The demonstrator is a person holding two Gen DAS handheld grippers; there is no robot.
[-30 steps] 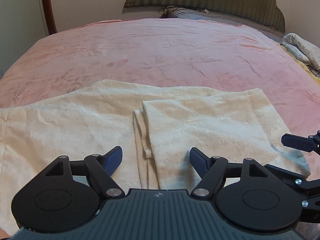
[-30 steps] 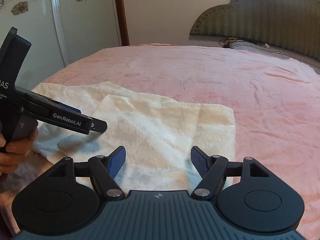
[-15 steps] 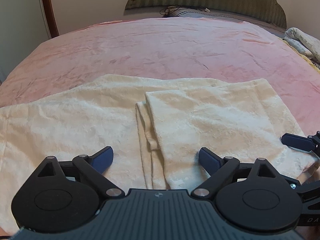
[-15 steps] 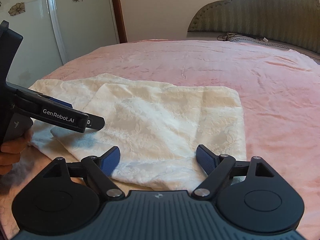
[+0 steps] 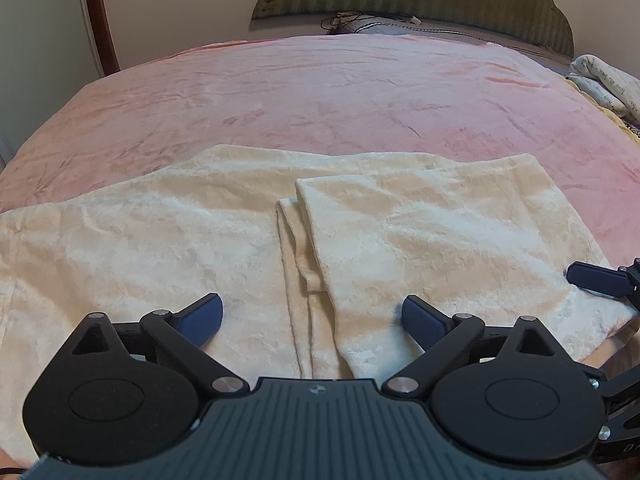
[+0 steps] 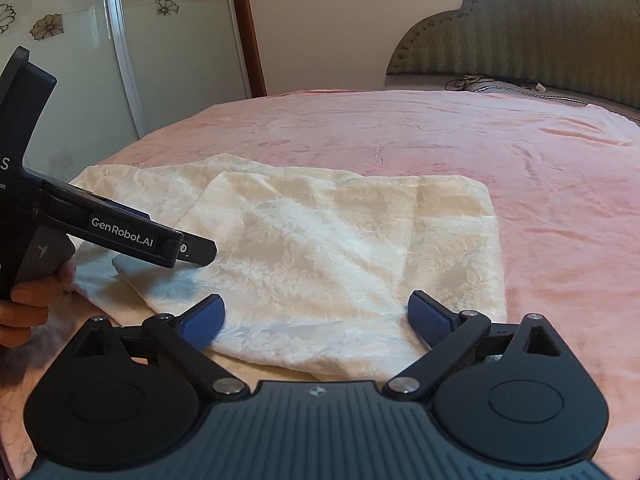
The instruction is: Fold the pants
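Observation:
Cream textured pants [image 5: 160, 236] lie flat on the pink bed, with the right part folded back over the middle; the folded flap [image 5: 440, 240] ends in an edge near the centre. They also show in the right wrist view [image 6: 340, 248]. My left gripper [image 5: 312, 314] is open and empty, hovering over the near edge of the fold. My right gripper [image 6: 316, 314] is open and empty above the near right corner of the flap. The left gripper's body [image 6: 120, 232] shows at the left of the right wrist view, and a right fingertip [image 5: 596, 276] at the right edge of the left view.
The pink bedspread [image 5: 320, 100] stretches beyond the pants to a green padded headboard [image 5: 420, 0]. A pillow with a cable [image 5: 372, 26] lies at the head. A bundle of white bedding [image 5: 608, 84] sits at the far right. A glass wardrobe door [image 6: 120, 60] stands left.
Both grippers have drawn back toward the near bed edge and opened wider. The folded flap lies released on the pants.

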